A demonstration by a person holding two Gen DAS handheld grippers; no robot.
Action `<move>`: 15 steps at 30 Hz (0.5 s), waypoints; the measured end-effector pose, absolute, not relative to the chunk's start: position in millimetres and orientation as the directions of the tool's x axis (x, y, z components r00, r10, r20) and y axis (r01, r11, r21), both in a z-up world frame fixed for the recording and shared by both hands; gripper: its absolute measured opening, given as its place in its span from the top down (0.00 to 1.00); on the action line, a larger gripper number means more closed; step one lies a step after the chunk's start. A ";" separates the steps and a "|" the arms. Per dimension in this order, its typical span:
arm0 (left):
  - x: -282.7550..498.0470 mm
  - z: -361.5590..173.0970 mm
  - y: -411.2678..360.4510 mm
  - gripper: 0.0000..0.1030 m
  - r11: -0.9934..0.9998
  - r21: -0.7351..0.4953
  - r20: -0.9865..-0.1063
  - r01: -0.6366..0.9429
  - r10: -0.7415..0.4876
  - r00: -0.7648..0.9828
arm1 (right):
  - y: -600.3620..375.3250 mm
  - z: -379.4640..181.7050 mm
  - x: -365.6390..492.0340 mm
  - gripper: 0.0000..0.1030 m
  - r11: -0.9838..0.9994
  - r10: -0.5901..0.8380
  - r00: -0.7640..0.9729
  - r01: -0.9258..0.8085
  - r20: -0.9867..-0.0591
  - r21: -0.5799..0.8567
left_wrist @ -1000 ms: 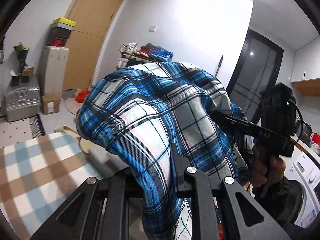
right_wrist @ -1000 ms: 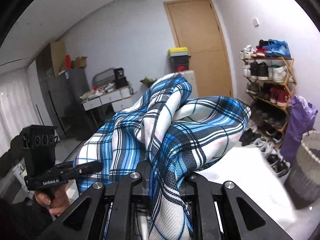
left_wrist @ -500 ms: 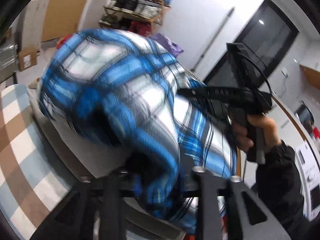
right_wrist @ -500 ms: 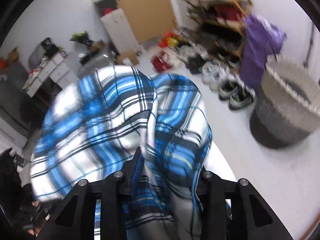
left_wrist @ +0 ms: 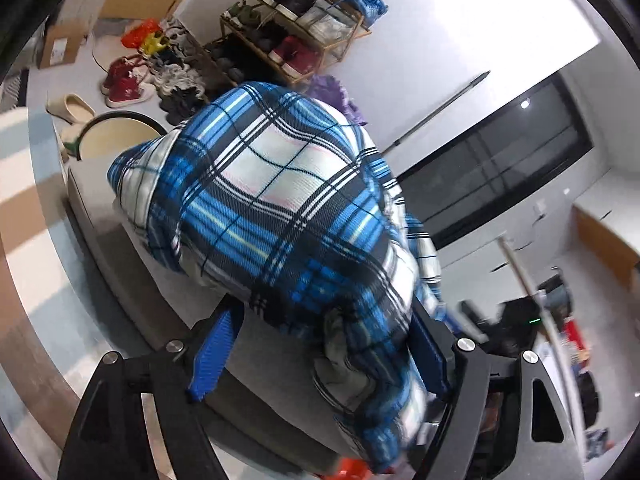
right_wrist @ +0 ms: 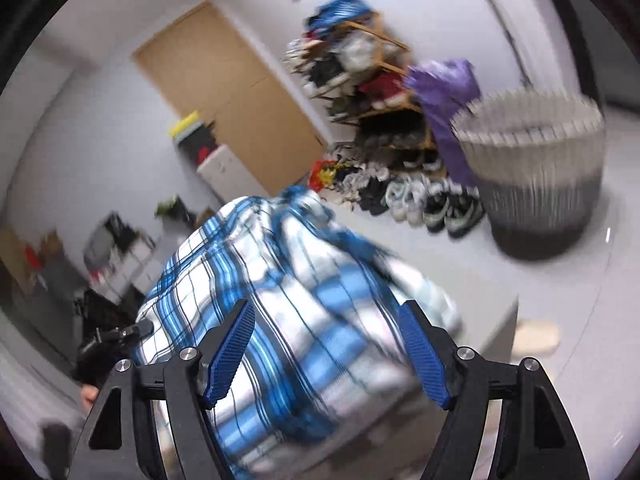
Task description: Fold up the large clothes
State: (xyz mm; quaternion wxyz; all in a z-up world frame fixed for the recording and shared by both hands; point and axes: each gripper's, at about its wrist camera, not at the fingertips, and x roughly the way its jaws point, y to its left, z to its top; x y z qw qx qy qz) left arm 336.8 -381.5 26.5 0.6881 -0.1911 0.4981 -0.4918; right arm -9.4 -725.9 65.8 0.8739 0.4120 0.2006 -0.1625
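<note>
A: How do the fingers stand?

B: Both sets have just been opening. The left gripper [left_wrist: 320, 354] stands spread with the plaid shirt [left_wrist: 288, 216] bunched between its blue pads [left_wrist: 216, 356], cloth brushing the right-hand pad but not pinched. The right gripper [right_wrist: 326, 354] is spread too, shirt [right_wrist: 280, 300] loose between

A: Where's the shirt?

B: Heaped on the grey tabletop [left_wrist: 120, 248], running toward 12 o'clock from each gripper. A laundry basket [right_wrist: 536, 176] sits at 2 o'clock in the right view

A: Progress?

B: Early, I'd judge: dropped in a crumpled mound, no fold visible; spreading flat and every fold remain
</note>
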 end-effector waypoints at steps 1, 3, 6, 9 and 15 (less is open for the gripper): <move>328.5 29.8 -371.0 0.27 0.421 -0.764 -0.471 0.488 -0.882 0.024 | -727.6 58.8 -12.5 0.27 0.584 -0.110 0.875 0.441 -0.472 0.681; 330.6 31.8 -350.9 0.27 0.397 -0.785 -0.431 0.476 -0.901 0.040 | -733.8 47.9 -16.7 0.27 0.547 -0.096 0.891 0.419 -0.443 0.724; 337.1 34.0 -351.1 0.27 0.448 -0.775 -0.462 0.446 -0.883 0.083 | -735.9 39.8 -26.8 0.26 0.503 -0.108 0.898 0.420 -0.427 0.755; 352.9 31.4 -363.2 0.27 0.463 -0.790 -0.474 0.403 -0.877 0.079 | -734.1 32.2 -40.1 0.26 0.450 -0.102 0.914 0.395 -0.393 0.801; 369.9 13.7 -404.6 0.33 0.498 -0.802 -0.510 0.330 -0.858 0.055 | -742.5 23.1 -17.8 0.25 0.425 -0.054 0.917 0.380 -0.396 0.822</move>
